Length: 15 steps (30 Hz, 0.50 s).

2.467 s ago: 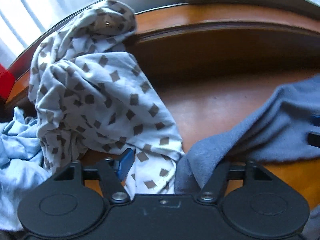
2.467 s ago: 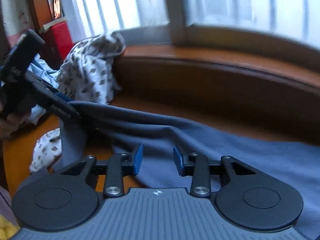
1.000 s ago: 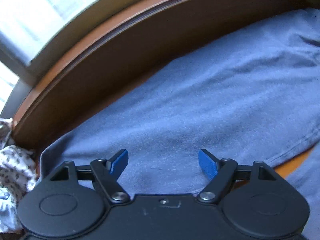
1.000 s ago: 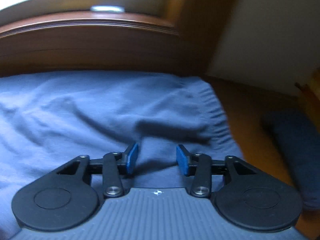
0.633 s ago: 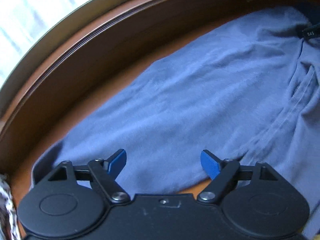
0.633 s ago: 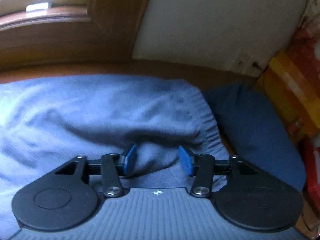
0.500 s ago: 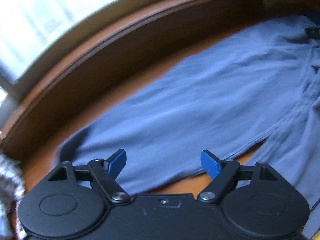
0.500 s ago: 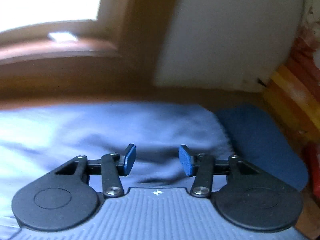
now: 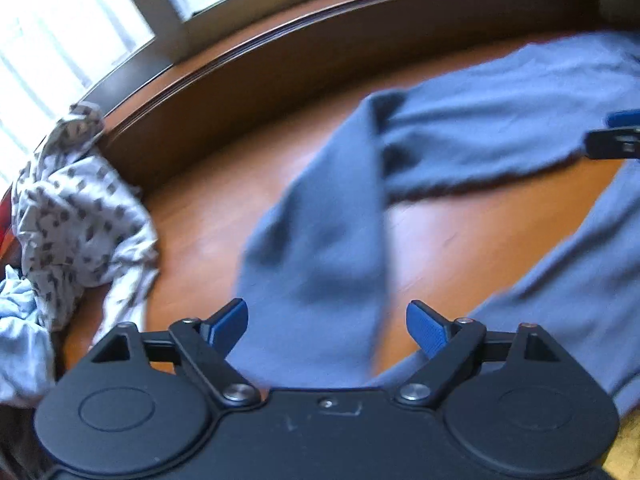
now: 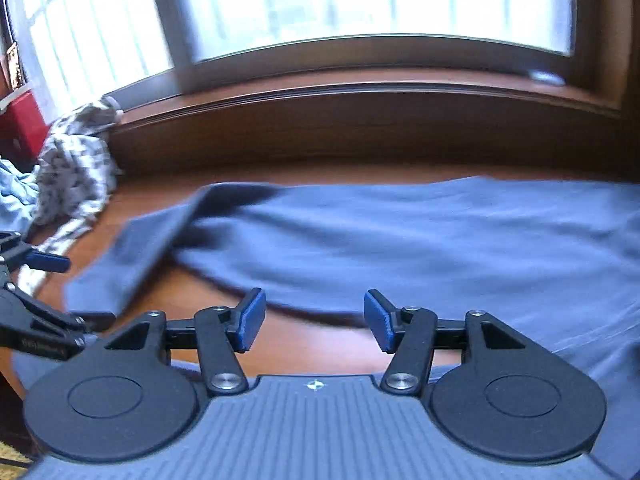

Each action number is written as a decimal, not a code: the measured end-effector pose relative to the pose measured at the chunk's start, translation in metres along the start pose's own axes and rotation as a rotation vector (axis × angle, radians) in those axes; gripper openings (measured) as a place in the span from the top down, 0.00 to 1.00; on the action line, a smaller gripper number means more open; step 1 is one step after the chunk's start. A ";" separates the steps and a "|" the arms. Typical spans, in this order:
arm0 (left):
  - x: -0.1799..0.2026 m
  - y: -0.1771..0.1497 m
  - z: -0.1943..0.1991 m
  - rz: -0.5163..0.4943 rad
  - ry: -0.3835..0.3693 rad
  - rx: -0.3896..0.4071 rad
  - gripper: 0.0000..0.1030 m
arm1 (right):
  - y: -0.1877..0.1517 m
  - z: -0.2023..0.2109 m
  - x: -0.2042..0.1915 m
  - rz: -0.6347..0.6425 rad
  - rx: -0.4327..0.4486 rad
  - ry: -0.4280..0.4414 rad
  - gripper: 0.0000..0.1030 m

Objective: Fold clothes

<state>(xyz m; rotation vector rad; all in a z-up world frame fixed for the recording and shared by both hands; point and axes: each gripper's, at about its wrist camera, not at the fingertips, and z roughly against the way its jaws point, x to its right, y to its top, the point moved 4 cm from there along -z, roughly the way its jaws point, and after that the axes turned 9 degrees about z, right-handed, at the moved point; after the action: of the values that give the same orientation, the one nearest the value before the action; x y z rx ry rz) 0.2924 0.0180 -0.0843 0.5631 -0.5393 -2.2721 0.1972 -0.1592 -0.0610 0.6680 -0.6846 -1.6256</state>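
The blue garment lies spread on the desk (both jaws just opening, empty): pinch its bent-back end squarely.

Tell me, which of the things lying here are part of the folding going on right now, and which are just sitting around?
In the job:
- blue garment, spread on the wooden surface
- left gripper, open
- right gripper, open

Lying about:
- white patterned garment, crumpled by the window ledge
- pale blue cloth beside it
- red box
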 end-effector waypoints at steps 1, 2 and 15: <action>-0.013 -0.004 0.002 -0.021 -0.002 0.015 0.17 | -0.001 -0.007 -0.020 -0.028 -0.010 -0.005 0.42; -0.026 -0.011 0.003 -0.039 -0.001 0.026 0.17 | -0.002 -0.014 -0.038 -0.049 -0.013 0.004 0.42; -0.106 -0.049 -0.011 -0.035 -0.056 0.024 0.17 | 0.003 -0.065 -0.147 -0.070 -0.071 -0.019 0.42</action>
<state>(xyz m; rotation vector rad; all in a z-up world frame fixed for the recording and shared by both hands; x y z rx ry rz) 0.3401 0.1250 -0.0942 0.5256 -0.5898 -2.3229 0.2693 -0.0192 -0.0940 0.6311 -0.6204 -1.7145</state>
